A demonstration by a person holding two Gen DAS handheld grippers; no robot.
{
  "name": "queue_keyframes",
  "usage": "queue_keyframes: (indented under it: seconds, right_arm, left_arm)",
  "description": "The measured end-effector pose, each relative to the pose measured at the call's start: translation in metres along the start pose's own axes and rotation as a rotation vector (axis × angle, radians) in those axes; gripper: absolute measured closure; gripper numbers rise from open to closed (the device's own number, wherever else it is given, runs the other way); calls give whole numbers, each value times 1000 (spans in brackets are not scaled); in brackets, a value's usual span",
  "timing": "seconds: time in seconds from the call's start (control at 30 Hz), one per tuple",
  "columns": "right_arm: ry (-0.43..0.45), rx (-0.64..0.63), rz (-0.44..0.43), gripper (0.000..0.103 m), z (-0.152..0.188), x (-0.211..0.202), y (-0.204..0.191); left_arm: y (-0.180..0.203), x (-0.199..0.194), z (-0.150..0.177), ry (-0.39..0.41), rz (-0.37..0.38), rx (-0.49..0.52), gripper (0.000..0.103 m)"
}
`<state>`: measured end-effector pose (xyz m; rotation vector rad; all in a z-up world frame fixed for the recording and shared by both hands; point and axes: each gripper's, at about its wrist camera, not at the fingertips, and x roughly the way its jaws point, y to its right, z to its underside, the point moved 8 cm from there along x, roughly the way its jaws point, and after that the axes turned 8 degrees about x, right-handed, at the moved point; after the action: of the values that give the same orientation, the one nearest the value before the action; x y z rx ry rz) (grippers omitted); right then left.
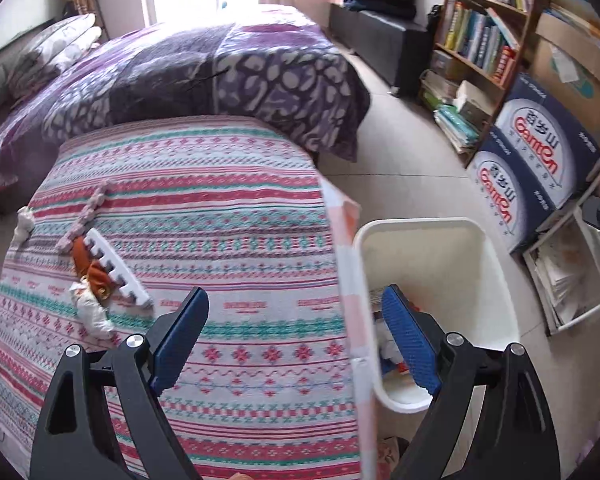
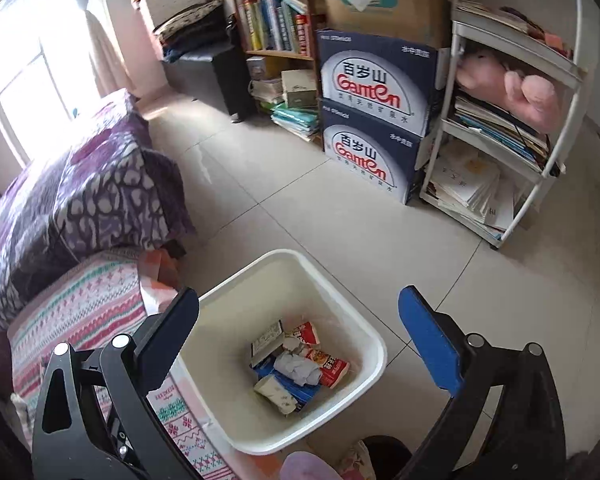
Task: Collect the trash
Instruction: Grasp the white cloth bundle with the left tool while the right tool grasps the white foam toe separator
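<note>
Currently both tongs, left [image 1: 296,336] and right [image 2: 300,336], are held released and empty; wrappers [image 1: 94,288] left on the bed [image 1: 220,216] could be missed, or dropped beside the bin [image 2: 364,332].

Right gripper [image 2: 300,320] hangs over the white bin [image 2: 364,364], jaws wide apart with nothing between them. Inside the bin: red-and-white snack wrappers [image 2: 328,364], a crumpled grey wad [image 2: 298,368], a blue packet [image 2: 296,390], a small open box [image 2: 266,342] and a pale wrapper [image 2: 276,398], all piled on its floor. The bed [image 2: 88,312] with the striped cover sits just beside the bin's left side; two blue water cartons [image 2: 374,112] and a white rack [image 2: 512,128] stand well beyond it across the tiled floor [image 2: 300,208].
</note>
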<state>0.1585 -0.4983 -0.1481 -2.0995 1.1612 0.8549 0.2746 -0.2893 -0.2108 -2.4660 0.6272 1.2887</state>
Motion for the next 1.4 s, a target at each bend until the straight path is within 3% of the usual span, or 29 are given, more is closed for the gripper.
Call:
queue_keyframes:
  seconds: [0.23,0.43,0.7,0.77,0.97,1.1,1.27,1.4]
  right_arm:
    - [-79,-117,-40,7,40,3,-58]
    - [-115,-198,-62,7,73,2,-98]
    - [-146,-316,-83,7,113,5,-146]
    - [-162,-344,-89,7,124,7,-157]
    - [-211,-412,-112,7,158,13,-190]
    - [-233,-470,-143,7,182,15,-212]
    - [-231,-604,-197,8,215,21,-246]
    - [-248,-747,-207,21,250,32,-265]
  left_arm:
    - [-100,23,32,-116,-235,-86,17]
    - [-169,47,62,-226,-318,-166,17]
    - [-207,76,85,-318,-152,-271,18]
    - [-214,79,89,-326,-117,-289,24]
    - [-229,74,101,-342,-5,-306,76]
    - [-251,54,102,-306,-33,-302,76]
    - [-285,15,94,-225,-51,-373,76]
    - [-306,-11,85,-159,-55,-396,76]
